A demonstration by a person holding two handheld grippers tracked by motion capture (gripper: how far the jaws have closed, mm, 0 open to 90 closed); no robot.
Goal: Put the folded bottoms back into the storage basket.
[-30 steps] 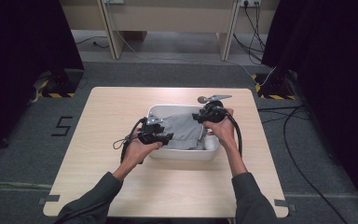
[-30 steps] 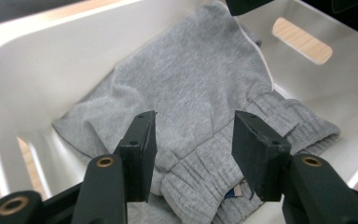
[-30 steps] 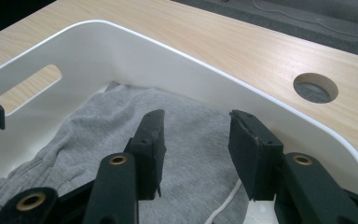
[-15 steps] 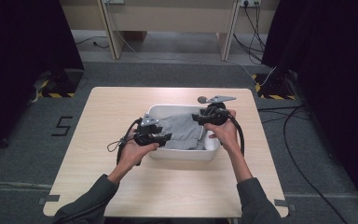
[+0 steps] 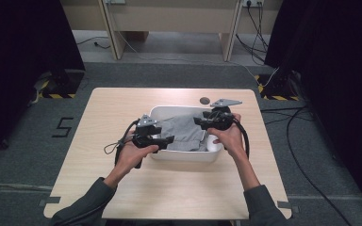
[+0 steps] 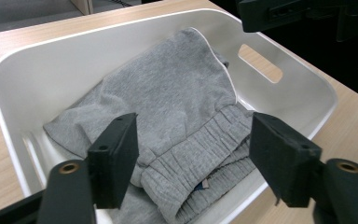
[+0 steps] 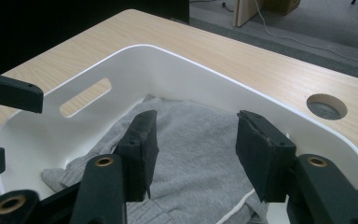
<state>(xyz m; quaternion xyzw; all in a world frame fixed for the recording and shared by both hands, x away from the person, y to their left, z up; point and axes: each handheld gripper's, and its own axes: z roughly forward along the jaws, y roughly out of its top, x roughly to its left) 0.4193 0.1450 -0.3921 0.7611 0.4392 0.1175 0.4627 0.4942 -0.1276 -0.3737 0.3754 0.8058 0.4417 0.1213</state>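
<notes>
Grey cloth (image 6: 177, 107) lies bunched in the white tub (image 5: 158, 113), centre of the high frame, and both pairs of jaws stand wide over it, holding nothing. We see the left gripper (image 6: 193, 154) aimed at the elastic waistband (image 6: 200, 158), lower middle of its own frame; the right gripper (image 7: 193, 149) hangs over the smooth part by the white cord (image 7: 235, 207). We judge the step is a two-point pickup. To do it well we'd drop each gripper straight down, bite a thick fold rather than a single layer, waistband for the left, and close before lifting. Tub walls sit close to both grippers; the slot handle (image 7: 85, 97) at left of the right gripper frame marks the end wall near the left gripper. Lift room is up. Bare table (image 5: 122, 108) is open on all sides, widest at the bottom of the high frame; a round hole (image 5: 204, 100) sits just past the tub's far rim.
</notes>
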